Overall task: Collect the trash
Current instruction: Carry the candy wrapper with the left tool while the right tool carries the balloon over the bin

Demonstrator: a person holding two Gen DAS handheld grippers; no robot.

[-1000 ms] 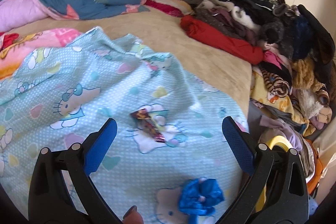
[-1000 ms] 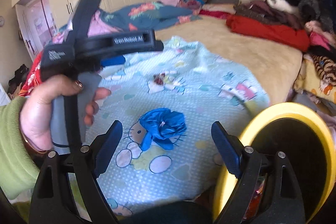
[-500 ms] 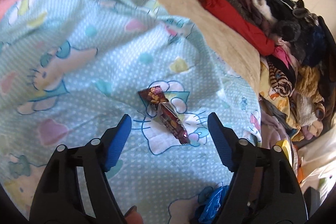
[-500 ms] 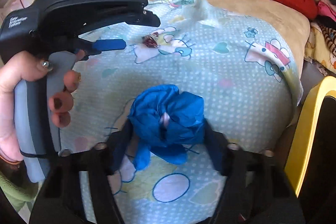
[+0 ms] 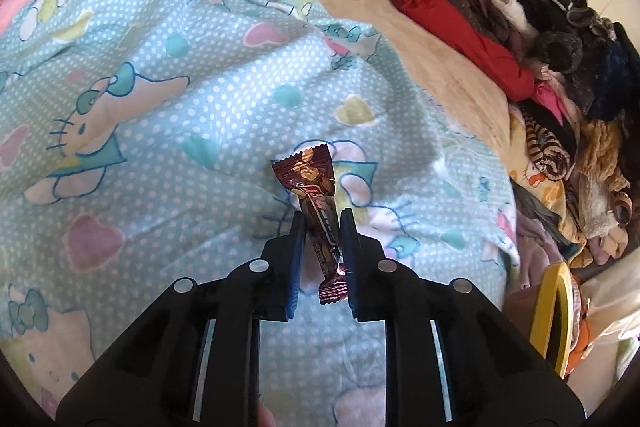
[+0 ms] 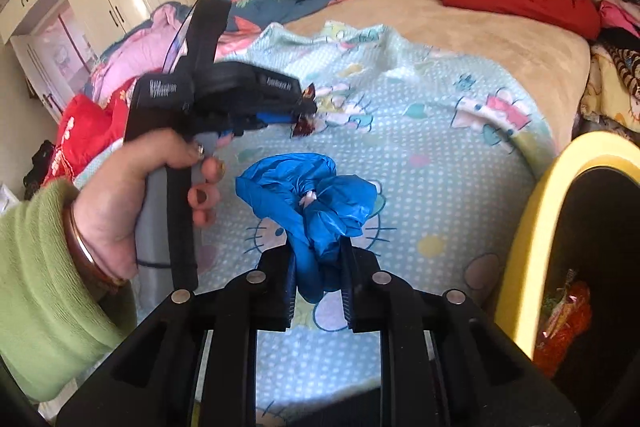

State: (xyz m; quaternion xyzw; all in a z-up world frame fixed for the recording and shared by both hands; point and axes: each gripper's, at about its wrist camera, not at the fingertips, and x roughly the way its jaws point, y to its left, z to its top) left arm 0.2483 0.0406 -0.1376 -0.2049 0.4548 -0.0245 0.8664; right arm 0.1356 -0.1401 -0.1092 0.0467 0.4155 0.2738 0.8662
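A brown snack wrapper [image 5: 310, 179] stands up off the Hello Kitty blanket [image 5: 180, 107]. My left gripper [image 5: 322, 217] is closing on it, and the blue pads press its lower half. In the right wrist view the left gripper [image 6: 308, 111] shows at centre left, held by a hand [image 6: 132, 195], with the wrapper [image 6: 305, 123] at its tips. A crumpled blue plastic bag [image 6: 308, 187] lies lower on the blanket [image 6: 440, 155]. My right gripper [image 6: 320, 247] is closing on it, and the pads squeeze its near end.
A yellow-rimmed bin [image 6: 532, 211] stands at the bed's right side with some trash [image 6: 564, 311] inside; its rim [image 5: 554, 307] also shows in the left wrist view. A pile of clothes [image 5: 560, 47] fills the bed's right edge. Quilts and white wardrobes lie beyond.
Both grippers went from wide open to closed. The left dropped onto the wrapper and gripped it. The right moved onto the blue bag and gripped it.
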